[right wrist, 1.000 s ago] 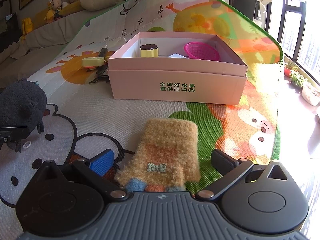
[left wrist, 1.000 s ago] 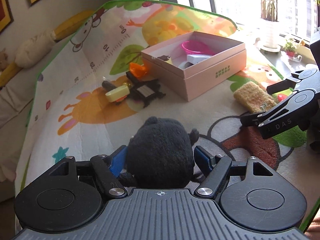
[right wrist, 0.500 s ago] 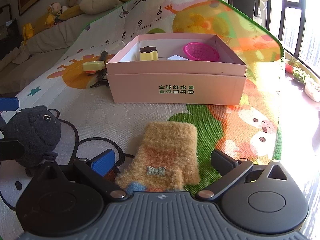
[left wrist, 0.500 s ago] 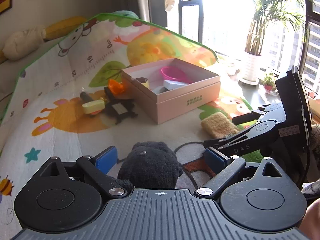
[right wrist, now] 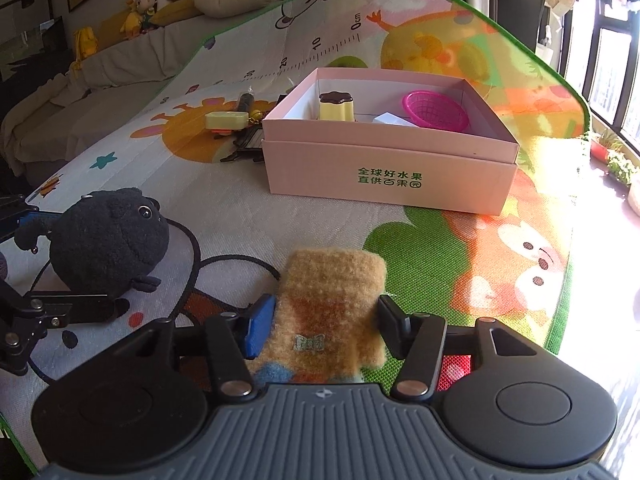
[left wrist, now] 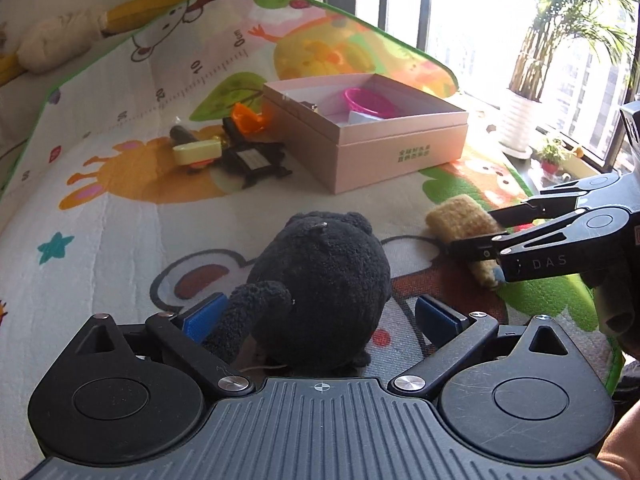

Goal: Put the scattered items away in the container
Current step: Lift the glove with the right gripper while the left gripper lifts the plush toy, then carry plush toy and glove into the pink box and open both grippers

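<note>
A black plush toy sits on the play mat between the fingers of my left gripper. The jaws are opening, and the blue pads stand clear of the toy's body. A tan fuzzy glove lies flat under my right gripper, whose jaws are closing, with both pads pressed into the glove's sides. In the left wrist view the right gripper straddles the glove. The pink box stands open beyond both, holding a pink basket and a pudding toy.
A yellow block, a black gadget and an orange piece lie left of the box. The mat's green edge runs on the right. Potted plants stand by the window, and soft toys line the sofa.
The left jaws have spread wide off the plush toy, which now rests on the mat, and the hand has rolled. The right jaws have closed in on the glove.
</note>
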A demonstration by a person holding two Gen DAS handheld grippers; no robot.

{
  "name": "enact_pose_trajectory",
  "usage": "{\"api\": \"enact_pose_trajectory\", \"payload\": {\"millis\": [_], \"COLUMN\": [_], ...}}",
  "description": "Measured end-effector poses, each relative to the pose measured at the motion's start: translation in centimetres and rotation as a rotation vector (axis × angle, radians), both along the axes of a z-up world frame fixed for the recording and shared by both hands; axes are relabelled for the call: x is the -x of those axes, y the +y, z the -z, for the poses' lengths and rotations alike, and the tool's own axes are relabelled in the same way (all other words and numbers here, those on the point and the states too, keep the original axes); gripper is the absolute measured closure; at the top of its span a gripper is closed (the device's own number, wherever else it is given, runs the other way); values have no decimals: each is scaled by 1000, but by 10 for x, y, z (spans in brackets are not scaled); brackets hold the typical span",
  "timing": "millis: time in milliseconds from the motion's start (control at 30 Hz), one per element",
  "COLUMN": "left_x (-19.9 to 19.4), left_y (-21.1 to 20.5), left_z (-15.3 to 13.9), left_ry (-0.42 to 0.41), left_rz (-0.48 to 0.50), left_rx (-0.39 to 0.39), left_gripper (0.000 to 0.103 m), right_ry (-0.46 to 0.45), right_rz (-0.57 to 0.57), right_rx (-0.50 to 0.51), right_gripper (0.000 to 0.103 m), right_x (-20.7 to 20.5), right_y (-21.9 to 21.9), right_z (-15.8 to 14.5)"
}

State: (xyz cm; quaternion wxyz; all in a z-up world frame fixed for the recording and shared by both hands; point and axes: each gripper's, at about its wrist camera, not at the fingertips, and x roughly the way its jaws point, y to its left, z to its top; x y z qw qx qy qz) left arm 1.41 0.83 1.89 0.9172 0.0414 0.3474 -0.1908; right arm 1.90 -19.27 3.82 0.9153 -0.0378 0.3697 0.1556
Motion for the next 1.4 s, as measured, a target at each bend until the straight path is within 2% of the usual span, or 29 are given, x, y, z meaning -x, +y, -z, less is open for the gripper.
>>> {"api": "enact_pose_trajectory", "payload": {"millis": [100, 167, 300, 367, 467, 567, 667, 733, 767, 1000, 1067, 1100, 1133, 1167, 1233, 1333, 1400], "left_x": [13, 22, 30, 26, 15, 2, -2, -1, 1, 11, 6, 3, -1, -6, -18, -32, -34], "left_y": [2, 3, -1, -6, -15, -19, -22, -24, -25, -40, -43, -45, -47, -50, -54, -60, -62], "left_z": [-8, -13, -15, -9, 1, 9, 12, 11, 9, -8, -21, -32, -42, -54, -77, -104, -111], "left_ry": [-28, -59, -100, -102, -99, -93, -89, -96, -101, -106, -121, -139, -162, -189, -243, -315, -331], "left_rz": [66, 94, 91, 68, 46, 33, 27, 23, 21, 85, 98, 102, 107, 112, 115, 103, 109], "left_rx": [96, 105, 44, -12, -56, -69, -69, -79, -92, -91, -56, -38, -26, -14, 6, 22, 27], "left_gripper": [1, 1, 1, 1, 1, 1, 1, 13, 27, 27, 27, 27, 27, 27, 27, 27, 27], "right_ry": [-12, -22, -32, -32, -33, -28, -25, -26, -21, 68, 54, 32, 20, 19, 10, -26, -21], "right_rz": [2, 2, -2, -1, -2, -4, -5, -5, -5, -10, 1, 17, 29, 35, 45, 45, 37], "right_rx": [15, 20, 30, 26, 24, 25, 19, 4, -4, -83, -94, -99, -110, -128, -190, -187, -178], "right_gripper": [47, 47, 46, 45, 45, 46, 51, 54, 55, 60, 64, 72, 89, 92, 92, 89, 66], "right_x": [5, 8, 9, 8, 8, 9, 11, 13, 13, 14, 14, 13, 11, 9, 2, -1, -1], "right_y": [-3, -4, -3, -3, -4, -5, -8, -13, -15, -38, -45, -50, -56, -61, -73, -76, -75], "right_z": [1, 2, 3, 3, 3, 2, -1, -6, -8, -15, -22, -27, -33, -38, -50, -56, -51]}}
